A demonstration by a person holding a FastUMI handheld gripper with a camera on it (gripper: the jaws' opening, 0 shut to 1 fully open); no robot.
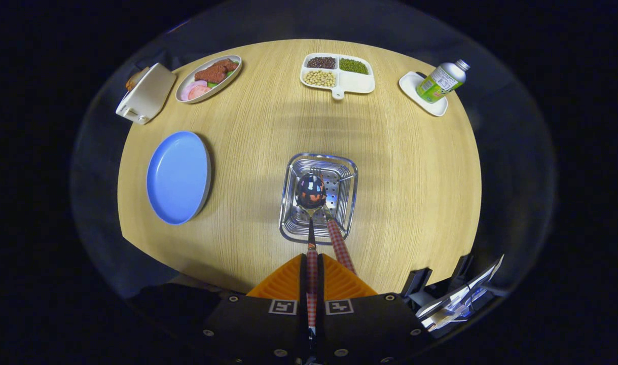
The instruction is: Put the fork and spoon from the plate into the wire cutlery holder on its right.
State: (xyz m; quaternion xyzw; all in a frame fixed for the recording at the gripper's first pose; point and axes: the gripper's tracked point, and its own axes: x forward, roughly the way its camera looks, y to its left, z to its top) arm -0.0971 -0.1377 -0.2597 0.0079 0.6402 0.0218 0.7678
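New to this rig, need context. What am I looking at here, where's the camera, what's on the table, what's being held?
No robot arm: a person carries a handheld two-finger gripper. The fisheye camera rides on it and looks forward along its jaws, which are closed on the checked handle of a spoon. The spoon's bowl hangs over a metal cutlery holder, where a fork already leans. Also on the round wooden table: an empty blue plate, a toaster, a dish of meat, a divided tray of beans and a bottle on a small white dish.
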